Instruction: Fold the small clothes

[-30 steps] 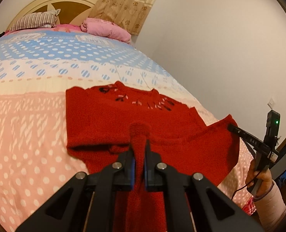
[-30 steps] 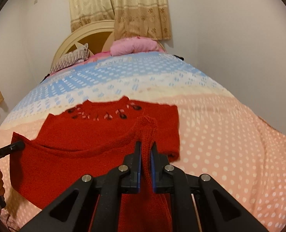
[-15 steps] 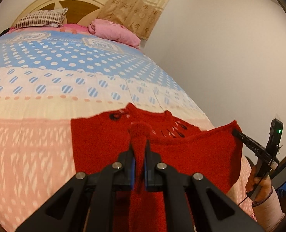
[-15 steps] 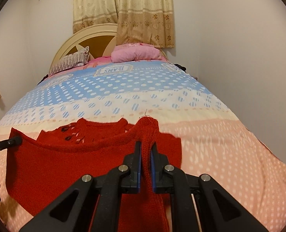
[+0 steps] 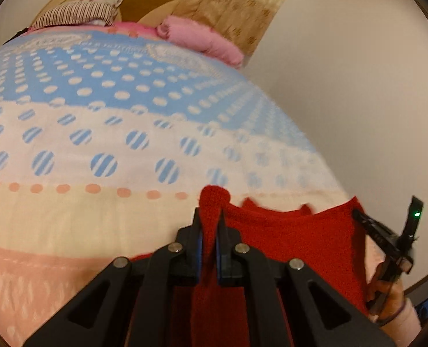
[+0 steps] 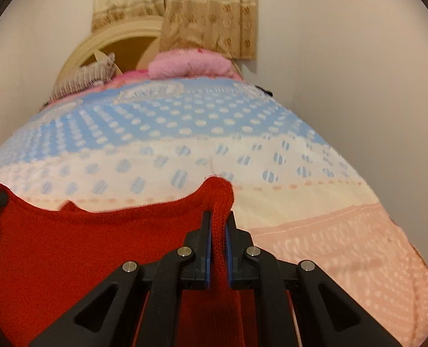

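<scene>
Because a fold needs a broad, flat surface, the work happens on a wide bed (image 6: pixel 315 202) whose cover runs in dotted bands of blue, cream and peach, with a curved headboard (image 6: pixel 118 40), pillows and a patterned curtain (image 6: pixel 208 8) at the far end. Across the near part of the bed hangs a small red knitted sweater (image 6: pixel 98 248), lifted as a flat sheet so one edge can be carried over the rest of the garment. Its top edge stretches between the two tools, which is why it sags only slightly in the middle. At one corner the left gripper (image 5: pixel 210 225) is clamped tight on a bunched fold of red knit; at the other corner the right gripper (image 6: pixel 218 228) pinches the knit the same way. Beside the sweater's far edge, in the left view, a person's hand (image 5: pixel 387 295) holds the right tool's handle.
</scene>
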The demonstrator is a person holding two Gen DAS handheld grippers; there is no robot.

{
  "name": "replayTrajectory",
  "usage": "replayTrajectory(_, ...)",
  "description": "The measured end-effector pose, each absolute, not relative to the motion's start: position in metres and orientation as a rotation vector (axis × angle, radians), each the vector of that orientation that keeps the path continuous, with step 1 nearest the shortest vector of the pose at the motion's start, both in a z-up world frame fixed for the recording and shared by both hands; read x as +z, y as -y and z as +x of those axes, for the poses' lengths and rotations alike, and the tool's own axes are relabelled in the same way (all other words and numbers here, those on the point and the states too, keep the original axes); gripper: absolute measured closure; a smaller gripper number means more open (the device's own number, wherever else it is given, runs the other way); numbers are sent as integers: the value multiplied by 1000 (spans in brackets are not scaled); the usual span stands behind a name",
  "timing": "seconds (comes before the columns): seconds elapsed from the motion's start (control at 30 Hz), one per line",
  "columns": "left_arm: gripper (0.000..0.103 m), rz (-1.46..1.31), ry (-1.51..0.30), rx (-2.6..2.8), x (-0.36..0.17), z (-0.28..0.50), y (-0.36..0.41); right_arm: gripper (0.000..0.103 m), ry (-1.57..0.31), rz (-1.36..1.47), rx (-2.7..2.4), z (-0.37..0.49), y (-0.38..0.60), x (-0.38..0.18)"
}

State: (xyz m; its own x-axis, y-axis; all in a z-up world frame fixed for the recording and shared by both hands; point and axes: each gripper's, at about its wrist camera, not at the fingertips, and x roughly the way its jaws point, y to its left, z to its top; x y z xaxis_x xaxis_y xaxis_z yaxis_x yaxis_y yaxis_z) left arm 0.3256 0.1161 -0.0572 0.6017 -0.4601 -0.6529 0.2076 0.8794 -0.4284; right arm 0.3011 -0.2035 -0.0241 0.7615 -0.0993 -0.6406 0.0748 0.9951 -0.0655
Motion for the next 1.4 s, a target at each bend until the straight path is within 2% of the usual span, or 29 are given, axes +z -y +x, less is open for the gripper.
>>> replayTrajectory(0.1,96,-308,-927,-354,-85,338,-108,96,-768,-34,-113,318,208,-52)
replayTrajectory(0.13,92,-322,-947,-350,-92,340,-108,96,-789,-25,-114,321,211,-58)
replayTrajectory(0.3,87,-379,-973,-369,-90,343,-120,96,-864,-18,-137,330,217,-72)
replayTrajectory(0.37,79,-380,-980,-367,-83,338,-128,95,-919,-46,-141,338,213,-80)
replayTrajectory(0.47,66,-361,-939,-355,-65,317,-147,87,-923,-68,-163,339,212,-80)
replayTrajectory(0.6,64,-301,-892,-363,-40,270,-164,85,-934,39,-115,339,228,-72)
replayTrajectory(0.67,64,-274,-875,-386,-33,244,-169,85,-851,97,-108,323,236,-52)
replayTrajectory(0.7,64,-266,-870,-398,-32,228,-171,81,-803,111,-117,313,237,-42)
replayTrajectory(0.8,64,-290,-876,-449,-35,190,-173,45,-688,155,-109,266,239,-9)
replayTrajectory(1.0,64,-330,-923,-519,-57,152,-144,45,-668,81,-41,171,211,-4)
replayTrajectory(1.07,64,-322,-917,-507,-61,146,-134,58,-682,48,-55,145,201,-16)
replayTrajectory(1.1,64,-305,-913,-477,-64,144,-130,70,-695,42,-59,136,198,-23)
replayTrajectory(1.13,64,-286,-920,-433,-68,145,-128,72,-710,40,-61,130,197,-30)
replayTrajectory(1.2,71,-302,-934,-395,-74,149,-130,72,-742,60,-63,120,197,-46)
replayTrajectory(1.4,77,-372,-937,-366,-77,148,-146,74,-803,81,-80,113,204,-80)
